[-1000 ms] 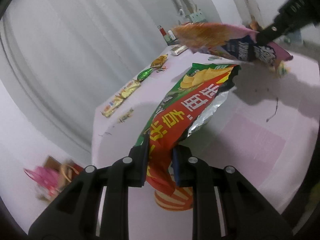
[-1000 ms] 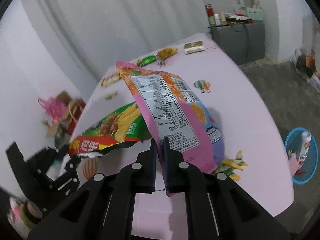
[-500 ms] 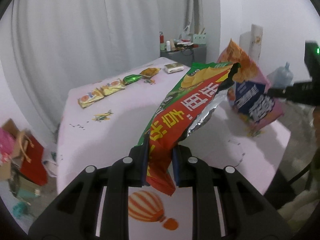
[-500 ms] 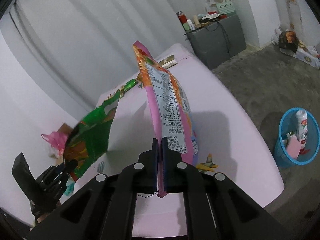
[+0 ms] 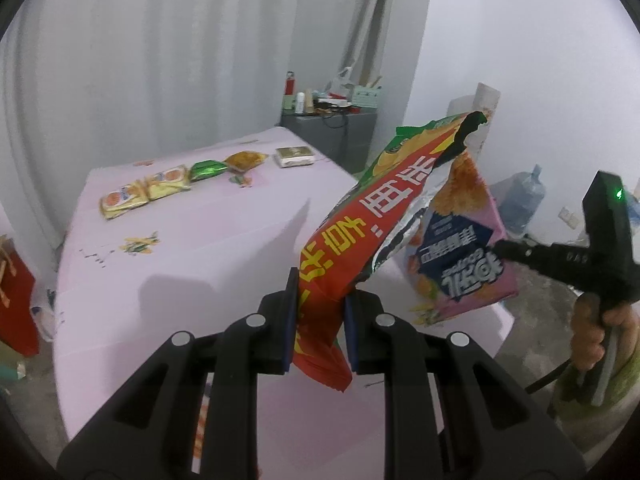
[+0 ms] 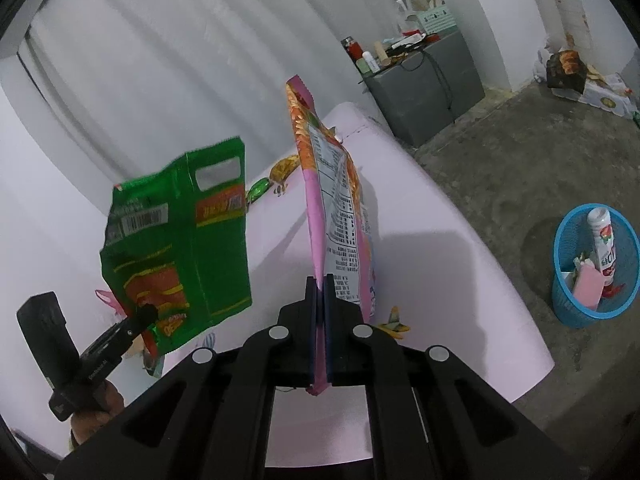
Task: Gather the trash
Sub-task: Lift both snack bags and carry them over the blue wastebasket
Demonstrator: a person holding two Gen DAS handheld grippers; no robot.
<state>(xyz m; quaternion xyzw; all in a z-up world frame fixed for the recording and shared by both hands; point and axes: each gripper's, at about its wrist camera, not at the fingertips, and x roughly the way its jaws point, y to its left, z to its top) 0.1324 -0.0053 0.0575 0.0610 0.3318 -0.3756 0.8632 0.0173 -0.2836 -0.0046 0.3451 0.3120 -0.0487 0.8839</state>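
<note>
My left gripper (image 5: 319, 322) is shut on the lower end of a torn red and green chip bag (image 5: 372, 224), held in the air above the pink table (image 5: 180, 256). In the right wrist view that bag (image 6: 180, 248) shows its green back at the left, with the left gripper (image 6: 146, 314) clamped on it. My right gripper (image 6: 319, 330) is shut on the bottom edge of a pink snack bag (image 6: 332, 216), which stands upright edge-on. The left wrist view shows the pink bag (image 5: 464, 256) at the right, pinched by the right gripper (image 5: 498, 247).
A blue bin (image 6: 592, 276) with a bottle and wrappers stands on the floor right of the table. Several snack packets (image 5: 160, 188) lie along the table's far edge. A grey cabinet (image 6: 424, 80) with clutter stands behind. A red bag (image 5: 14, 300) sits on the floor at left.
Both bags have been lifted off the table and swung toward its right edge. The pink bag turned from lying flat to upright. The blue bin has come closer in the right wrist view.
</note>
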